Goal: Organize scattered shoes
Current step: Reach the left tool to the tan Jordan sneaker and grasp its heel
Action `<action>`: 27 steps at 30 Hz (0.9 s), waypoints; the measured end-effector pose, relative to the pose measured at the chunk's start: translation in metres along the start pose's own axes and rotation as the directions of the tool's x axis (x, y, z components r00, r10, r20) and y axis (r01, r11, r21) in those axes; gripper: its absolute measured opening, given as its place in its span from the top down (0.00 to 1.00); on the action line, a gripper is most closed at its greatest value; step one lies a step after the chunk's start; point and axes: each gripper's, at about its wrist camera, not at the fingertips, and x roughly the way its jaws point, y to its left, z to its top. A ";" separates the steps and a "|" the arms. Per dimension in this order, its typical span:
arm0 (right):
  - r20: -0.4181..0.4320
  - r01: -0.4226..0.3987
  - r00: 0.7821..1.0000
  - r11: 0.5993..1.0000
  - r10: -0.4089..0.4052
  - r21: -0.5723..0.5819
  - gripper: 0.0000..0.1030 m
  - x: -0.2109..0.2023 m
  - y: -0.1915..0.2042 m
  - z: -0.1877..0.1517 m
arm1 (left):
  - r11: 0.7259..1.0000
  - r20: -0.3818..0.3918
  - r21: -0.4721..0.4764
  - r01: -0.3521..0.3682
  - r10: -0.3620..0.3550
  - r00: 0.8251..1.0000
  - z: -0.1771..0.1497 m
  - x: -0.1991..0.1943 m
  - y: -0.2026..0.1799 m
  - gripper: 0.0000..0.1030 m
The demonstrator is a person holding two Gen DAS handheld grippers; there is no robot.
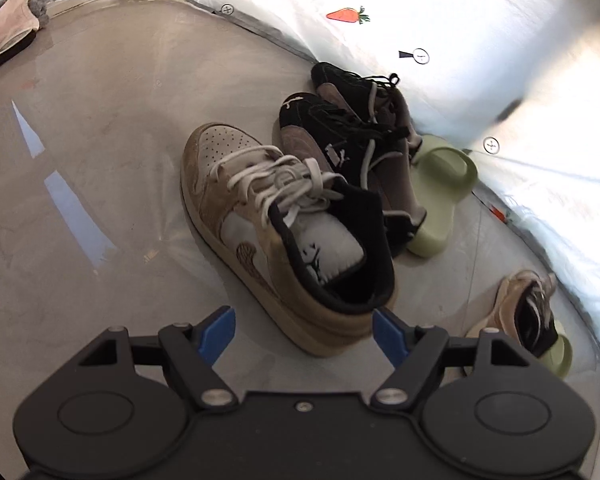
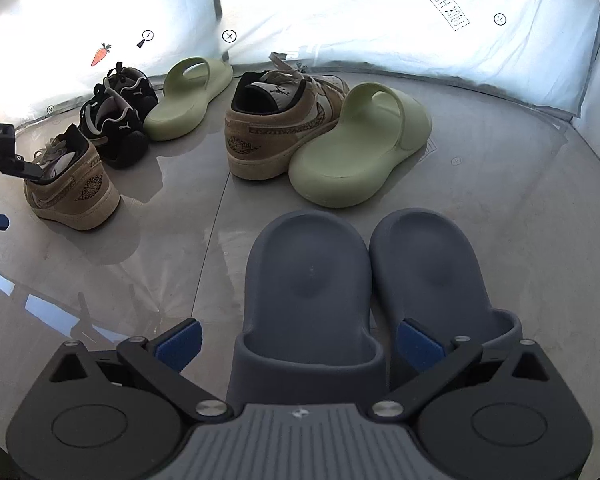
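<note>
Floor scene, shoes ranged along a white sheeted wall [image 2: 340, 12].

Left tool [image 1: 304, 334]: blue pads spread wide, nothing between them. It sits just behind the heel of a tan sneaker [image 1: 276, 236], the collar roughly centred in the gap, an alignment that would suit a grasp at the heel. Whether it is closing in or backing away cannot be told from one moment.

Right tool [image 2: 298, 346]: also wide and empty, low over a grey slide pair [image 2: 364, 280]. The two grey slides lie side by side, touching, toes pointing the same way, so that pair already reads as matched.

A black sneaker pair [image 2: 120, 116] stands together against the wall, likewise matched.

Still split:
- The second tan sneaker [image 2: 284, 120] stands well apart from its mate, wedged against a green slide [image 2: 360, 148].
- The other green slide [image 2: 188, 96] lies between the black pair and that second tan sneaker.

Judgement: two pairs sit together and two do not. The tan sneaker by the left tool is the likely piece in play, since its heel offers a stiff rim for the pads.
</note>
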 end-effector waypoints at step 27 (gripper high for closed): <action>-0.002 0.043 0.999 0.999 -0.043 0.032 0.00 0.004 -0.018 0.008 | 0.970 -0.252 -0.040 -0.241 0.224 0.941 -0.031 0.055 0.018 0.76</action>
